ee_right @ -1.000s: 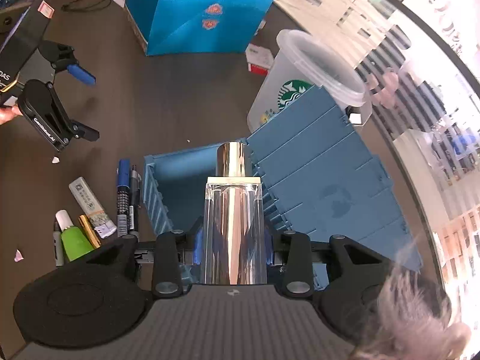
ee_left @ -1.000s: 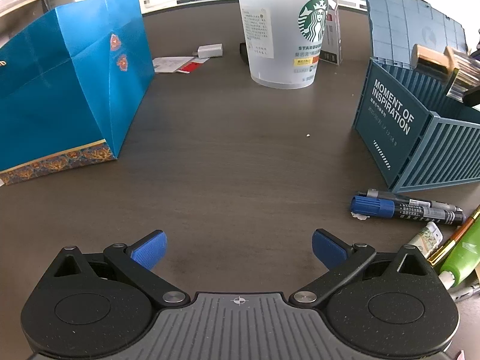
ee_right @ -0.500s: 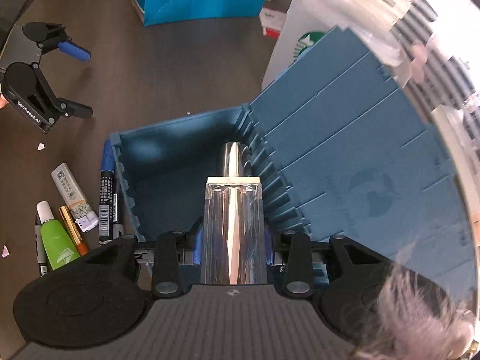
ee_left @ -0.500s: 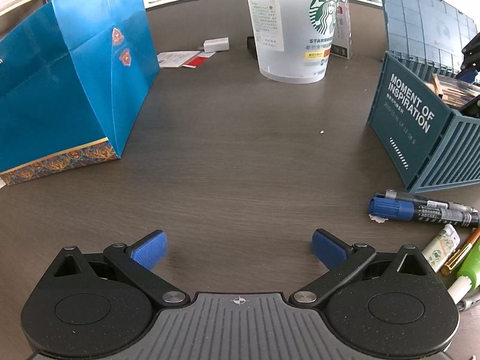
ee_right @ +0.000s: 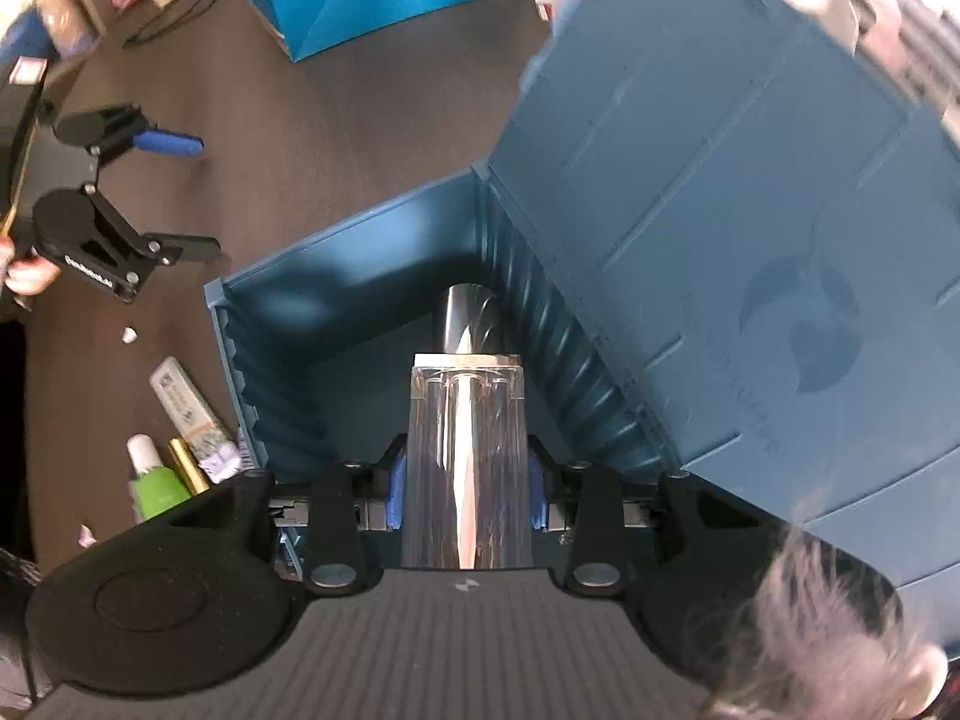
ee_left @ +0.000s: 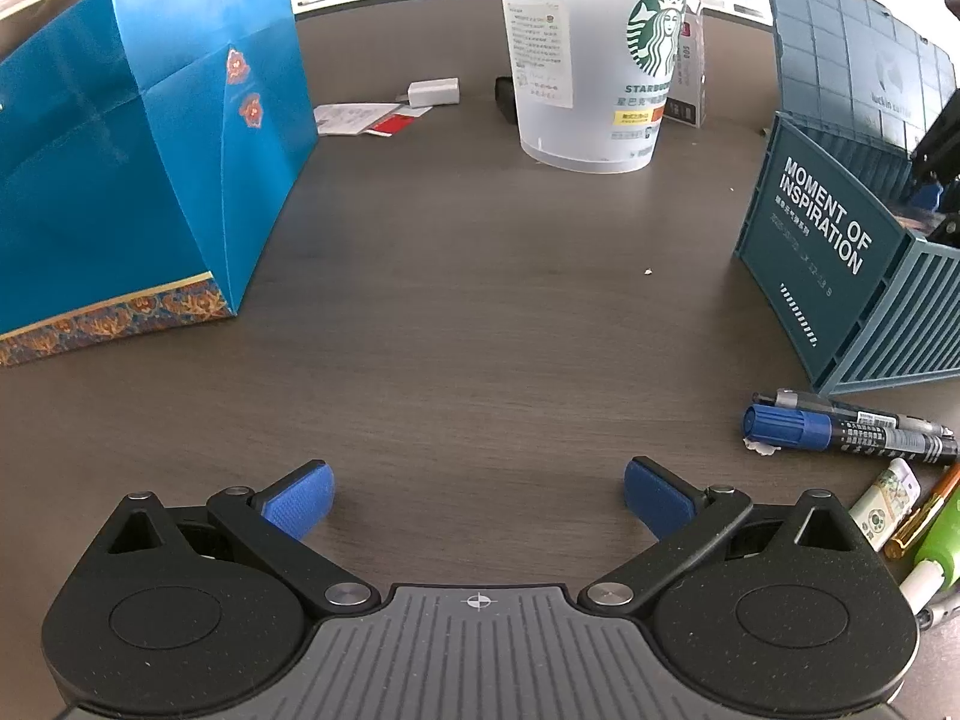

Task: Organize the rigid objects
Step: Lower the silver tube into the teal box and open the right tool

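My right gripper (ee_right: 465, 495) is shut on a clear bottle (ee_right: 465, 420) with a silver cap (ee_right: 468, 318), held cap-down inside the open blue container box (ee_right: 336, 276). The cap is near the box's inner corner, beside the raised lid (ee_right: 720, 210). In the left wrist view the box (ee_left: 816, 240) stands at the right. Two markers (ee_left: 840, 429), a small white tube (ee_left: 888, 495), a gold pen (ee_left: 918, 516) and a green tube (ee_left: 942, 534) lie on the table in front of it. My left gripper (ee_left: 477, 498) is open over bare table, with nothing between its fingers.
A blue paper bag (ee_left: 120, 180) stands at the left and a large Starbucks cup (ee_left: 594, 60) at the back. A white charger (ee_left: 432, 91) and papers (ee_left: 360, 117) lie between them. A person's hand (ee_right: 24, 276) holds the left gripper (ee_right: 186, 198).
My right gripper has sunk and tilted down with the bottle, from above the box's rim to inside it. The left gripper has barely moved and stays open.
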Available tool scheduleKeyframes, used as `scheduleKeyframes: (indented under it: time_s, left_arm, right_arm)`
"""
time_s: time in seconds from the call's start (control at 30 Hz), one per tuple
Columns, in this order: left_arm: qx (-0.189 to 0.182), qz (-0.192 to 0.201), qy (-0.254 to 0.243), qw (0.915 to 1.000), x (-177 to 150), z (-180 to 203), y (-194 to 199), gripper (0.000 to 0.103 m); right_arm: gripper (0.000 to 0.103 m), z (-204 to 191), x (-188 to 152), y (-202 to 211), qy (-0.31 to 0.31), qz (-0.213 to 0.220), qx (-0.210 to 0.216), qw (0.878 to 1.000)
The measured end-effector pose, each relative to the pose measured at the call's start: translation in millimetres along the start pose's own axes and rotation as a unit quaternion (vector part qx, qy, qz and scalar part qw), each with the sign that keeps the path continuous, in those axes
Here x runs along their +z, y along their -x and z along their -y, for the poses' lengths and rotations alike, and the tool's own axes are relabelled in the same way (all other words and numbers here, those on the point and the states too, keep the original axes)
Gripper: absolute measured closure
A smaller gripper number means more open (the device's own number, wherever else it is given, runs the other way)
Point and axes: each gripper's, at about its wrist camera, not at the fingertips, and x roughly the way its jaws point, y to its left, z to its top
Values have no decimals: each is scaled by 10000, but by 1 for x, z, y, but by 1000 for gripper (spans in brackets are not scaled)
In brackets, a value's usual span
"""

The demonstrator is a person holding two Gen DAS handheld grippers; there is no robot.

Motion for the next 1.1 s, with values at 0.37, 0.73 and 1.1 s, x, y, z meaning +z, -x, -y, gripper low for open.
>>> scheduleKeyframes:
  time_s: [0.37,0.73,1.1]
  left_arm:
    - [-28,13,83,10000,0,1,2,0]
    - [38,-16,75,10000,-5,-1,14,0]
    - [-107,176,-56,9998,-16,7,44,0]
  right_arm:
    - [67,17,-12,1,-545,251,393,9974]
    - [66,-9,-18,24,-364,890,-678,9931]
    - [0,-173,-87,70,1198,2620,-1762,9413]
